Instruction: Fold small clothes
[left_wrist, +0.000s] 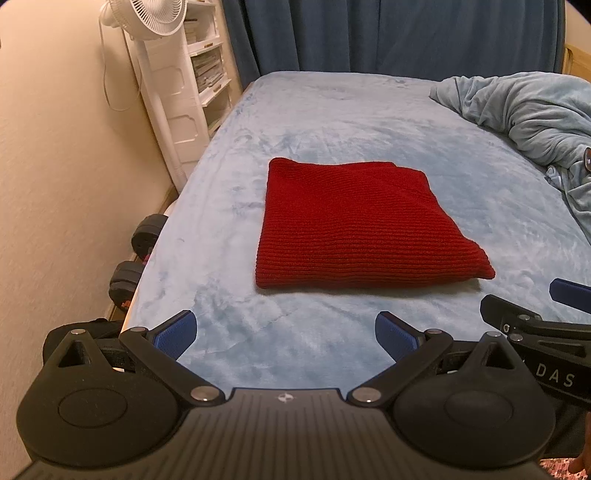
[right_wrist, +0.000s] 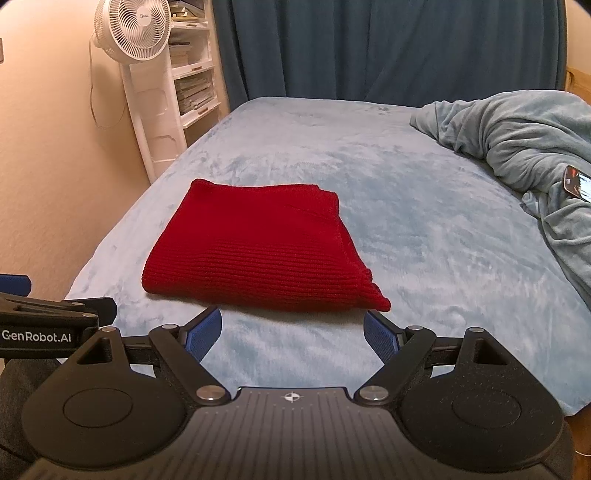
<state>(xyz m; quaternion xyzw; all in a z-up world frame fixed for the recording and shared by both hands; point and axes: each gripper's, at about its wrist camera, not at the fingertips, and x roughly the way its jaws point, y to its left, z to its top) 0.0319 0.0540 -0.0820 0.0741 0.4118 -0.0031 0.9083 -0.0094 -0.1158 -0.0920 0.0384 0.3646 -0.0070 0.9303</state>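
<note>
Already the red knit garment (left_wrist: 354, 225) lies folded into a neat rectangle on the pale blue bed (left_wrist: 332, 110), just beyond both tools. Each hand-held gripper, left (left_wrist: 285, 334) and right (right_wrist: 291, 330), stands wide open and holds nothing. Any careless nudge could, I judge, drag the thick knit and spill its layers. A rumpled blanket (right_wrist: 517, 129) with a phone (right_wrist: 578, 183) crowds the right; a fan (right_wrist: 133, 29) stands clear.

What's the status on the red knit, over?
Left gripper and right gripper open, empty. Red knit folded flat on bed. Nothing in the way.
</note>
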